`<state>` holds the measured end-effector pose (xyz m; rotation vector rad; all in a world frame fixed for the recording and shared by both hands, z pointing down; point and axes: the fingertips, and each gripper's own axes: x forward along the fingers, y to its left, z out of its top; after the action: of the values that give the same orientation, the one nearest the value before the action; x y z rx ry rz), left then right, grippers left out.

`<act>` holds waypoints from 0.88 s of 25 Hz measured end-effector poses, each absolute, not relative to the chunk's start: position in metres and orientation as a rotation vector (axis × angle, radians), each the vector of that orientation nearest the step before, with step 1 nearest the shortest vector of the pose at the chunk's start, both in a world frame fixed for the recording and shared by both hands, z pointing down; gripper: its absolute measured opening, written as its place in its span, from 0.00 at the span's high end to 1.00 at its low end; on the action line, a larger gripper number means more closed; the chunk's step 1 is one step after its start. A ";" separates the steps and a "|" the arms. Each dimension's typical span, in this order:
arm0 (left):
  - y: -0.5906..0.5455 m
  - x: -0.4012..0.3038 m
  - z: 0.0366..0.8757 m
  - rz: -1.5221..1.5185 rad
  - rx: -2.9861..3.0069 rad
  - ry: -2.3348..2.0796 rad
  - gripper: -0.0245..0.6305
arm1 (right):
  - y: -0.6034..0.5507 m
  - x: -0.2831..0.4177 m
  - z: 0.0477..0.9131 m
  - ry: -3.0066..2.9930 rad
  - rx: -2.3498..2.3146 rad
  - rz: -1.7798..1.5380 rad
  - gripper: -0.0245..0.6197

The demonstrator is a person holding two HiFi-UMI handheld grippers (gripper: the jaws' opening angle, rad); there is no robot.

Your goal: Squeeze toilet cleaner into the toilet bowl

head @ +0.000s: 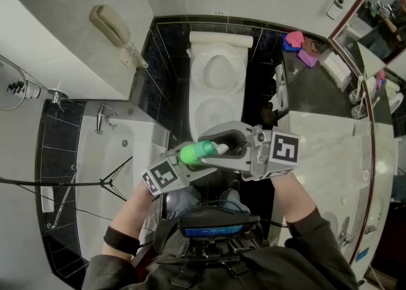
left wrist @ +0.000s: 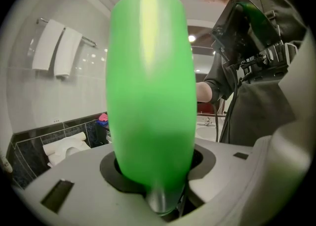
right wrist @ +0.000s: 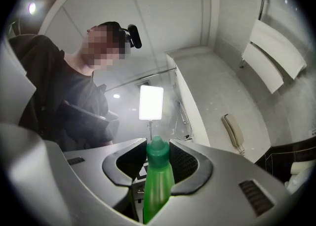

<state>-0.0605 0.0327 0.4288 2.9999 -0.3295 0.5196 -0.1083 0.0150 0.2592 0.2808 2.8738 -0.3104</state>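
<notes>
The green toilet-cleaner bottle [head: 198,152] lay roughly level in the air between the two grippers, low in the head view and just short of the near end of the toilet [head: 219,85], clear of it; its bright green body pointed toward the person's left and its darker capped end toward the right. The left gripper [head: 184,162] was clamped on the body; in the left gripper view the bottle filled the gap, swelling up out of the dark pads [left wrist: 111,170] with grey jaw on both sides. The right gripper [head: 236,146] was closed on the narrow cap end; in the right gripper view the cap stood upright between the ribbed pads [right wrist: 190,163], which met it on either side. Both hands sat close in front of the person's chest, the marker cubes facing up. A bathtub [head: 108,155] lay to the left of the toilet, with a wall telephone [head: 114,32] above it; a marble counter [head: 330,149] ran along the right; pink and purple cloths [head: 295,40] lay on the dark ledge beyond; two white towels [left wrist: 54,49] hung on a rail.
</notes>
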 end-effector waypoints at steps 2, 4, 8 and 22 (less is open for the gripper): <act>0.033 -0.061 0.429 0.523 3.002 -0.341 0.66 | 0.014 -0.109 0.260 2.874 0.263 -0.318 0.69; 0.032 -0.062 0.430 0.523 3.001 -0.363 0.66 | 0.012 -0.109 0.264 2.882 0.241 -0.306 0.59; 0.023 -0.065 0.433 0.520 2.997 -0.479 0.66 | 0.010 -0.112 0.264 2.870 0.180 -0.388 0.41; -0.068 -0.094 0.449 0.602 2.899 -1.299 0.66 | -0.059 -0.101 0.294 2.656 -0.510 -0.952 0.42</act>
<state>-0.0935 -0.0684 0.4495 2.8994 -1.2993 0.6020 -0.1006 -0.0590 0.2942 -0.5104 2.6556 -0.9523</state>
